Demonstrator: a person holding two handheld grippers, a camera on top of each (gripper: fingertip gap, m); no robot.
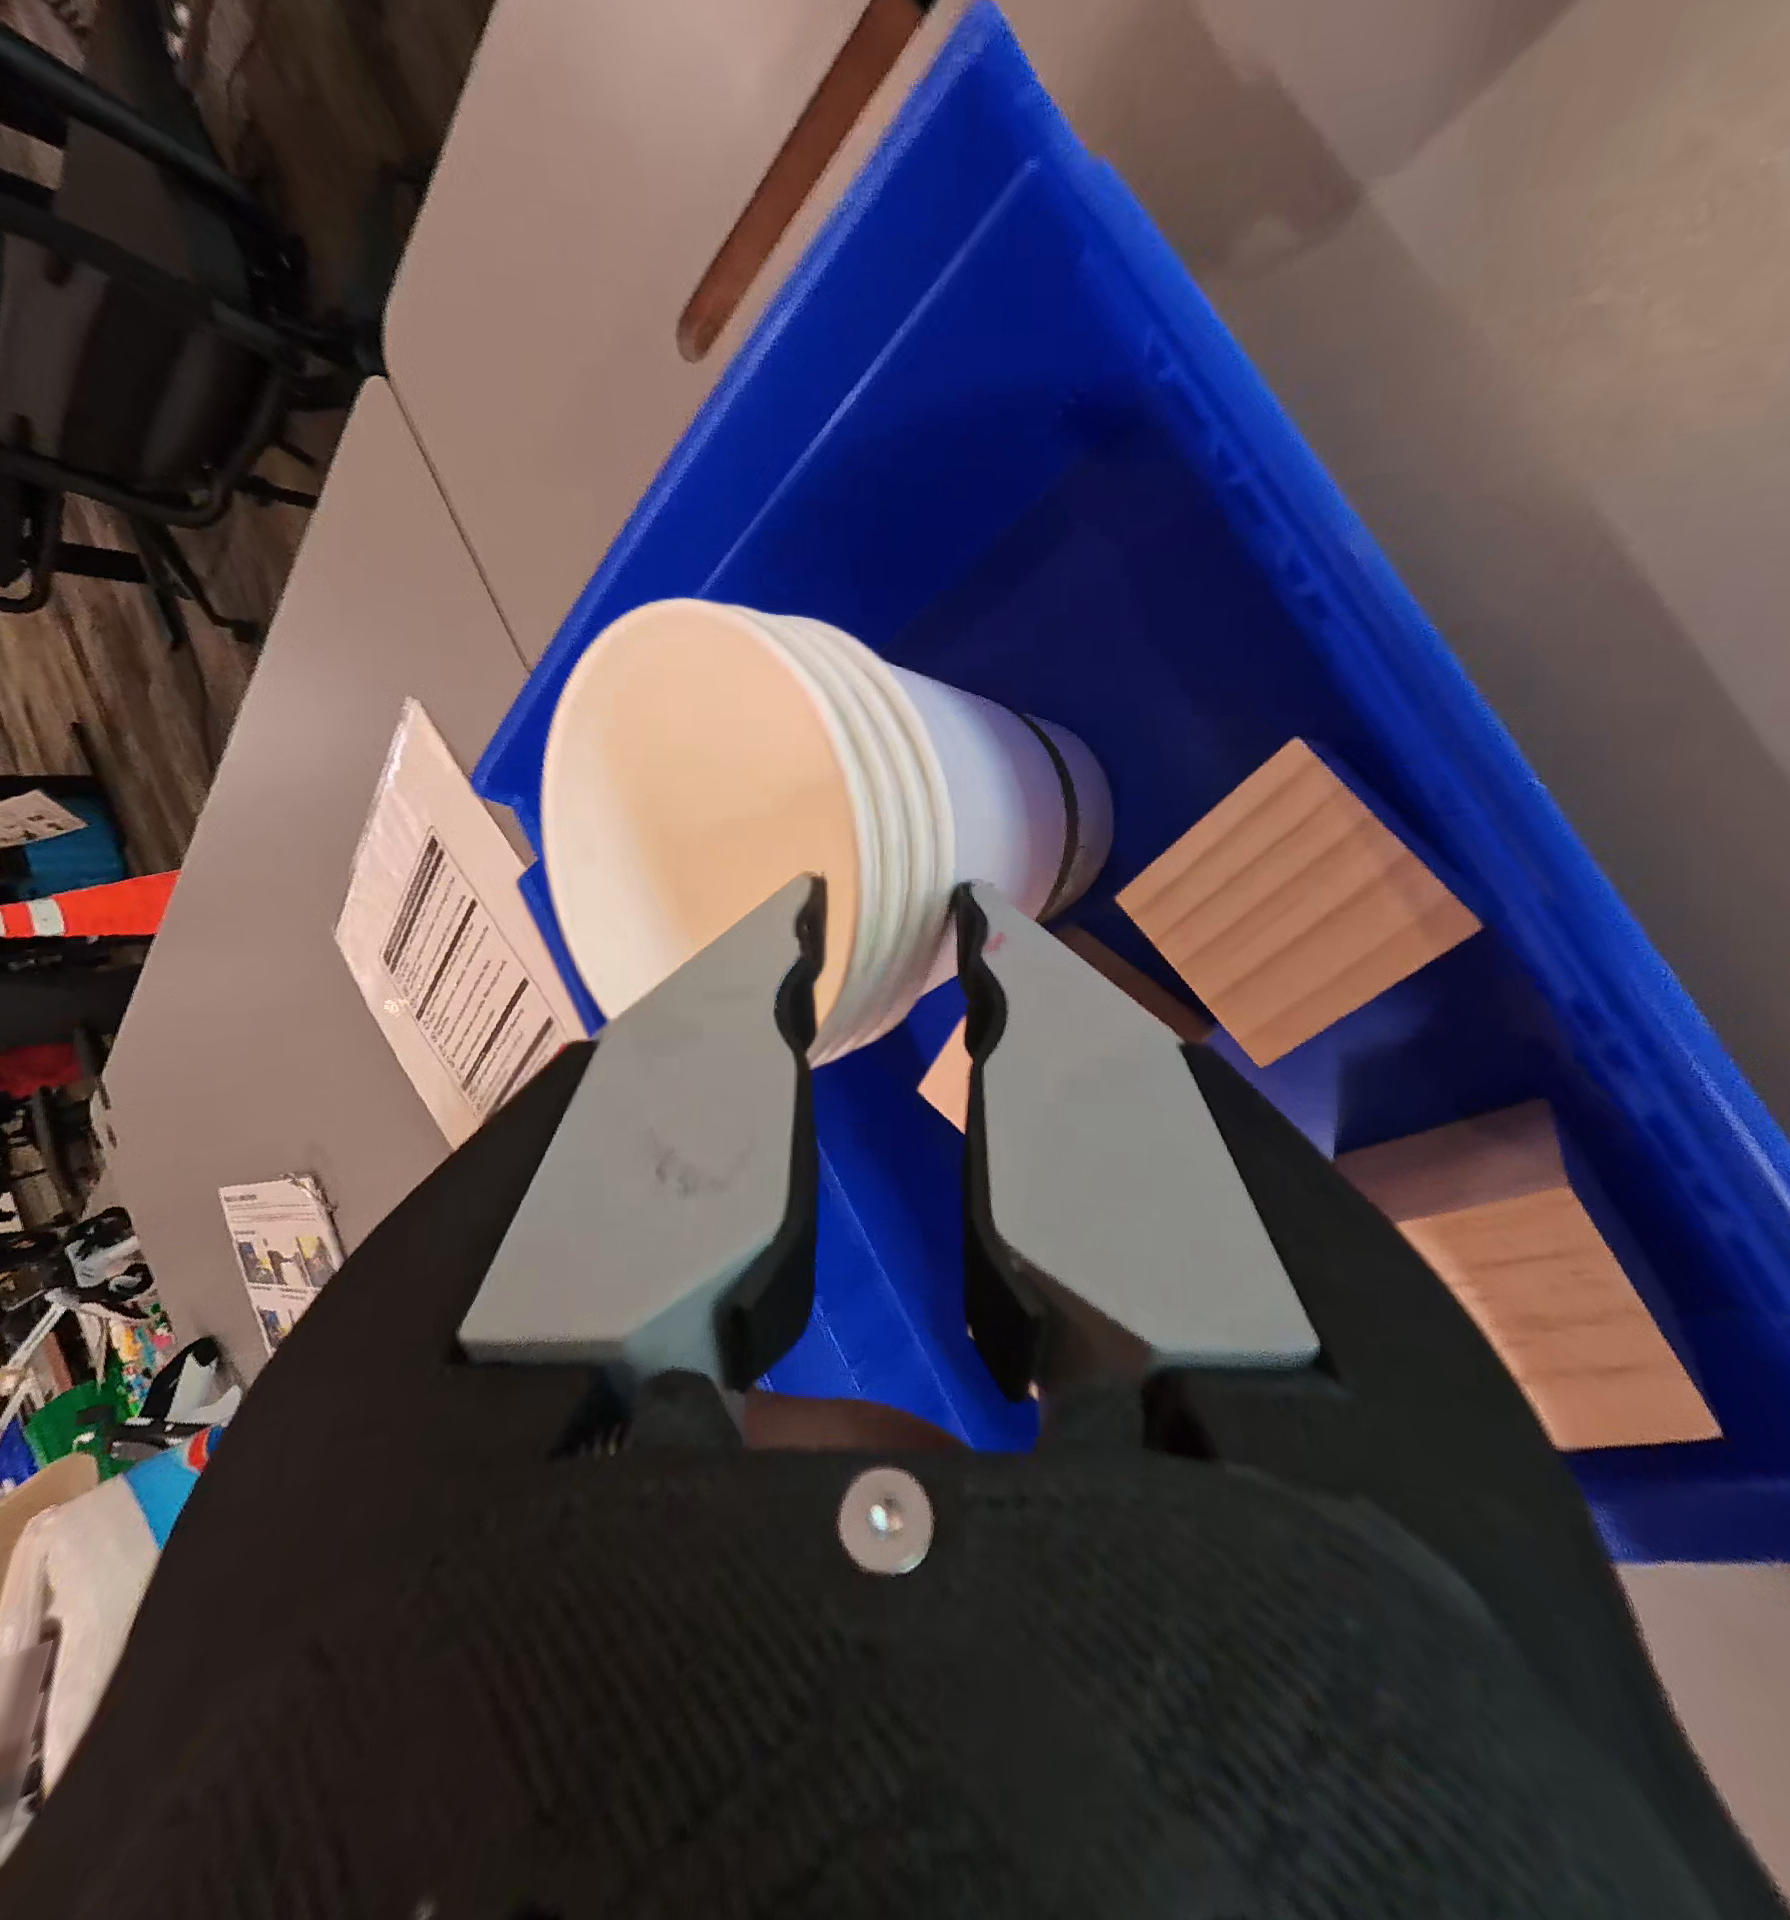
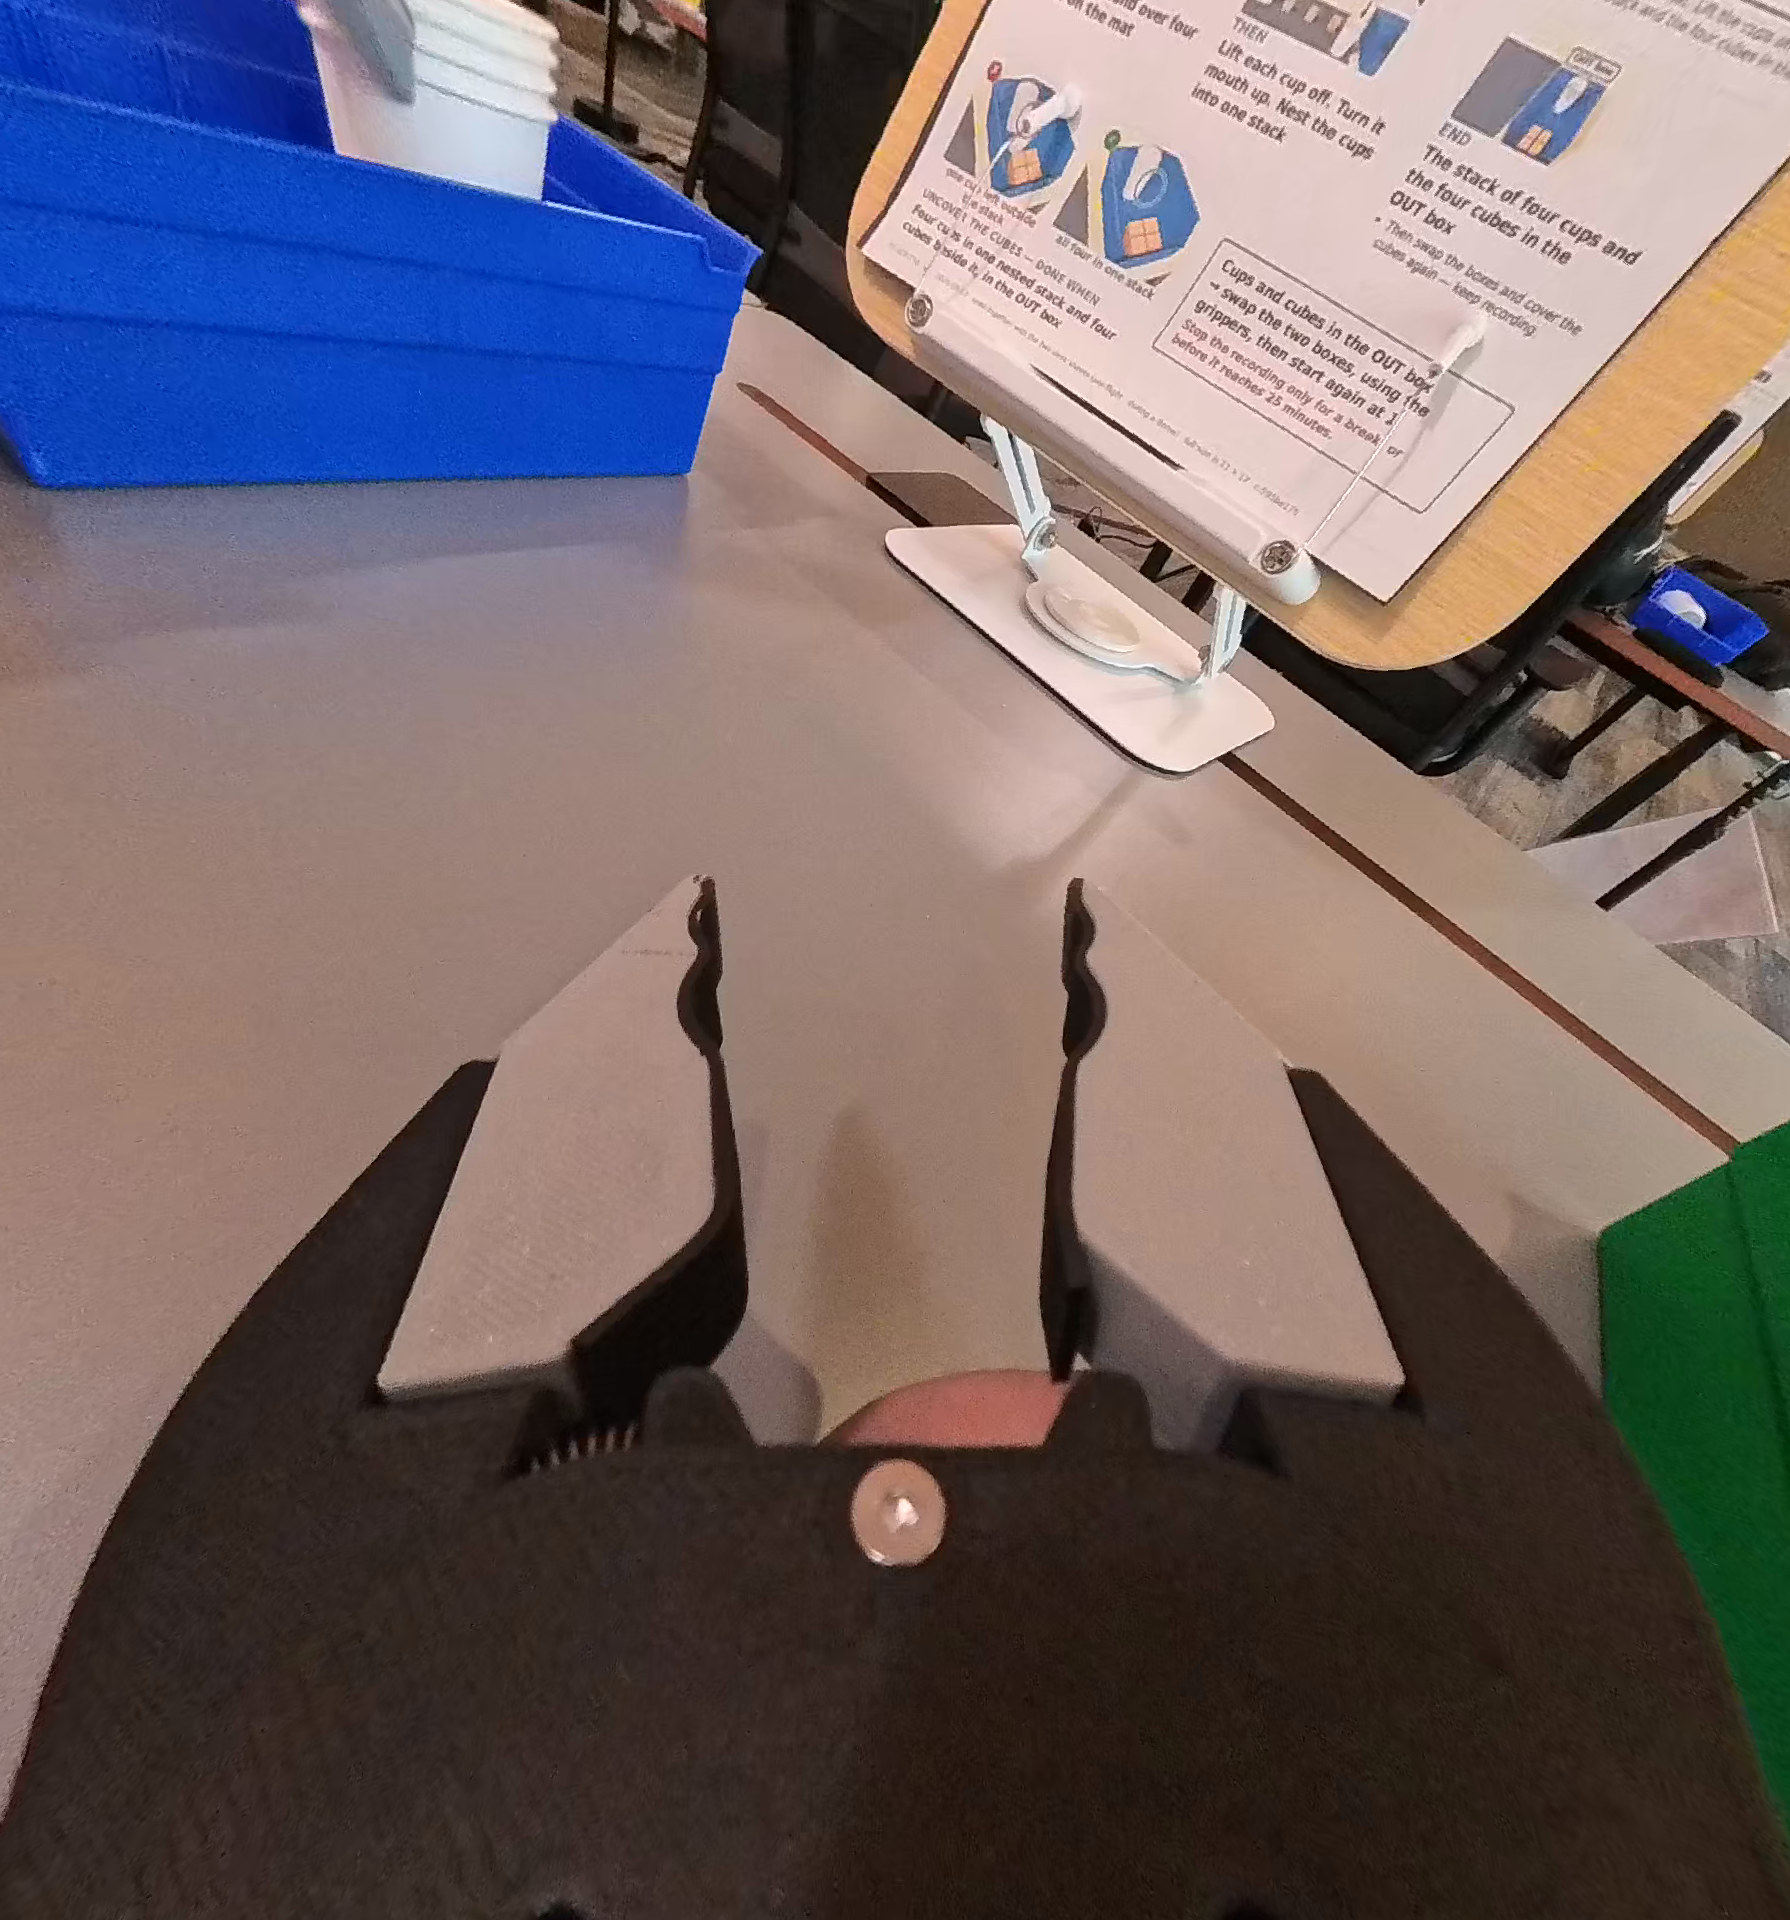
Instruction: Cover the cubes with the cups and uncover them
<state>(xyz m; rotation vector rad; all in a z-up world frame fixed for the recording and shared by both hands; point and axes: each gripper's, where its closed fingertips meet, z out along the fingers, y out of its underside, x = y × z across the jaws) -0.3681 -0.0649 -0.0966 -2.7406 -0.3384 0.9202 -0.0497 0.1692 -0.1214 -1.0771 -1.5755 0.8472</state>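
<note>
Early stage, by the look. Left gripper [image 1: 886, 899] clamped on rim of nested cups [image 1: 766, 810], stack inside blue bin [image 1: 1130, 436]. 3 cubes [image 1: 1286, 894] visible, uncovered, beside stack. Right gripper [image 2: 886, 894] spread, bare, over table [image 2: 351, 727]. All covering left.

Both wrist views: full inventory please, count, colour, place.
Cup stack: one nested stack, white, in the blue bin, rim wall between the left jaws.
Wooden cubes: at least three showing, light wood, in the bin beside the stack.
Bin: blue, on the table.
Table: grey.
Instruction board: one, wood-backed with a white sheet, on a white stand.
Printed cards: two, white, on the table left of the bin.
Green object: one, at the right edge.
Left gripper: closed on the stack's rim.
Right gripper: open, empty, over bare table.
</note>
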